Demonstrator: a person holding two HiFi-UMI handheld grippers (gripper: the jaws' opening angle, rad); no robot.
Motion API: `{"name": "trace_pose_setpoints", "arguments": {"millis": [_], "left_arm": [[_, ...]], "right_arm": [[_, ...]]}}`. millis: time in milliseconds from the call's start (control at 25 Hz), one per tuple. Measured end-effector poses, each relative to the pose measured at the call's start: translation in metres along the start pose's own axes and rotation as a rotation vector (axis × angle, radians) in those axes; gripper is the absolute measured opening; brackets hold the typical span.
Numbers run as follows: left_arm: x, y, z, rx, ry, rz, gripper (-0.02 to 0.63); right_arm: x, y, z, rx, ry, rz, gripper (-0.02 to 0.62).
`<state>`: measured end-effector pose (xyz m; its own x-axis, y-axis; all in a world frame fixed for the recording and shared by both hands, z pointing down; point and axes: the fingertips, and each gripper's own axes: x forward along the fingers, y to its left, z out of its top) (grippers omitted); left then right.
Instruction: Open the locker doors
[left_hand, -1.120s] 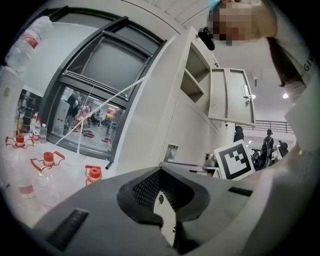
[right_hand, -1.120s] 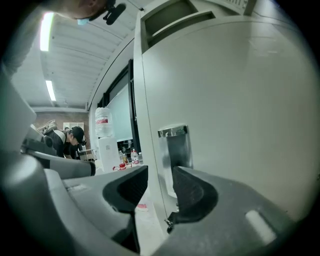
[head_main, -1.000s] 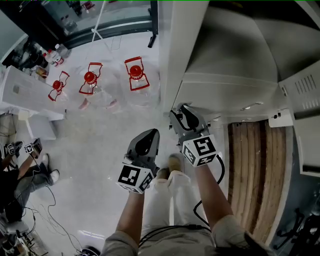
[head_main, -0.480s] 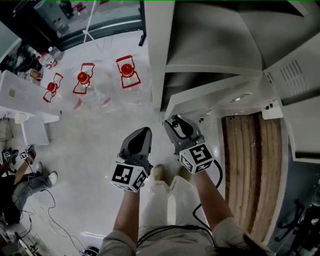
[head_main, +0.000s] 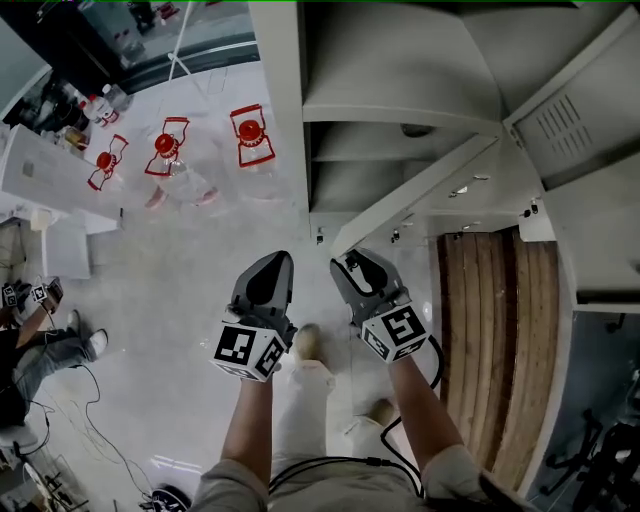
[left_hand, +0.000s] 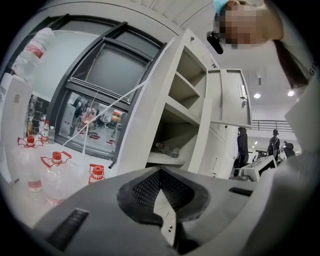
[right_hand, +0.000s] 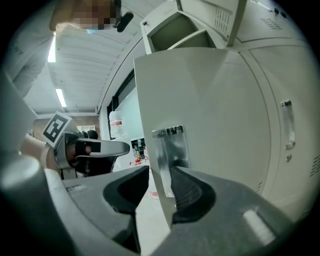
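The tall white locker (head_main: 400, 90) stands in front of me with its shelves showing. My right gripper (head_main: 350, 262) is shut on the free edge of a lower locker door (head_main: 420, 190), which stands swung out at an angle. In the right gripper view the door's edge (right_hand: 220, 100) runs between the jaws beside its metal latch plate (right_hand: 170, 150); the jaws (right_hand: 161, 187) have closed a little onto it. My left gripper (head_main: 272, 258) hangs beside it over the floor, shut and with nothing in it (left_hand: 160, 172). A second door (head_main: 570, 120) stands open at the upper right.
Three clear water jugs with red caps (head_main: 250, 135) stand on the floor left of the locker. A white table (head_main: 50, 175) and a seated person (head_main: 30, 350) are at far left. A slatted wooden bench (head_main: 490, 330) lies to the right. Cables trail on the floor.
The lower door has swung further out from the locker with my right gripper on its edge. Both grippers have drawn back from the locker, and more of the shelves show.
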<state>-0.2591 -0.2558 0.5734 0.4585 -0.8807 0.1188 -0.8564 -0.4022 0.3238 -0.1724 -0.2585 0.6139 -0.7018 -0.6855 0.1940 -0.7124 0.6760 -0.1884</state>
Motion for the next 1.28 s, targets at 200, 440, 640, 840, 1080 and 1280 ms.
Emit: {"name": "trace_pose_setpoints", "arguments": {"millis": [200, 440, 640, 840, 1080, 1280], "left_arm": [[-0.016, -0.027, -0.008, -0.012, -0.012, 0.023, -0.002], [-0.023, -0.059, -0.014, 0.008, -0.013, 0.018, -0.002], [-0.028, -0.079, -0.019, 0.016, -0.012, 0.015, -0.002], [-0.029, -0.098, -0.020, 0.023, -0.016, 0.003, -0.002], [-0.027, -0.118, -0.019, 0.028, -0.021, -0.016, -0.002], [-0.026, -0.129, -0.019, 0.035, -0.018, -0.029, -0.002]], "right_arm": [[-0.038, 0.002, -0.008, -0.025, 0.004, 0.023, 0.130], [-0.073, -0.005, -0.014, -0.035, -0.002, 0.016, 0.130], [-0.098, -0.010, -0.018, -0.046, 0.001, 0.008, 0.133], [-0.122, -0.020, -0.021, -0.069, 0.011, -0.005, 0.137], [-0.148, -0.031, -0.025, -0.070, 0.023, -0.033, 0.133], [-0.165, -0.040, -0.026, -0.073, 0.024, -0.061, 0.124]]}}
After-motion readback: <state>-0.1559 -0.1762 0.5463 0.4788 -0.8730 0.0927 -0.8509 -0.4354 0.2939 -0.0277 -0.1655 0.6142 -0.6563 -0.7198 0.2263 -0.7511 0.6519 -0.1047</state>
